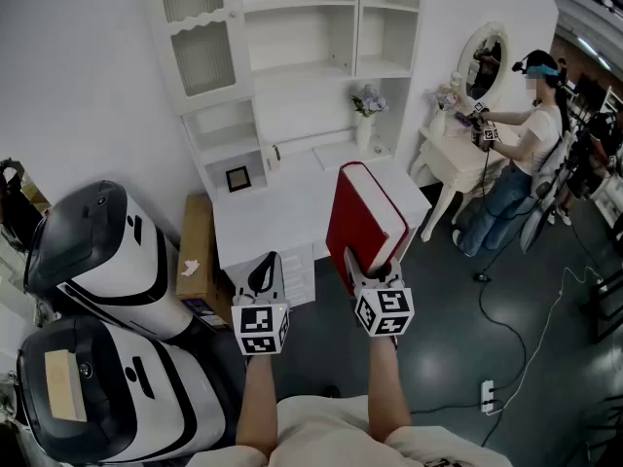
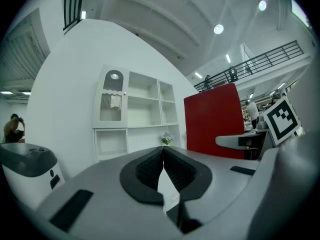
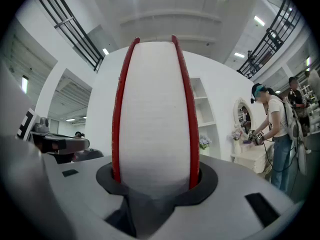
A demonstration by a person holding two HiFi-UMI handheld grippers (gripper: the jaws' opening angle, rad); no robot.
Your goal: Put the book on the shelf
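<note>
step in hand: carry. right gripper (image 1: 376, 272) clamped on the lower edge of the red book (image 1: 360, 222), book upright, well short of the white shelf (image 1: 321, 66). left gripper (image 1: 263, 275) jaws together, empty. next move likely needs a forward reach into an open compartment

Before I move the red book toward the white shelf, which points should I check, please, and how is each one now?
1. Right gripper shut on red book, both covers clamped: ok.
2. Book stands upright: ok.
3. Left gripper shut, empty, apart from the book: ok.
4. White shelf has empty open compartments: ok.
5. Flower vase clear of the path: cannot tell.
6. Other person stands away from the shelf: ok.
</note>
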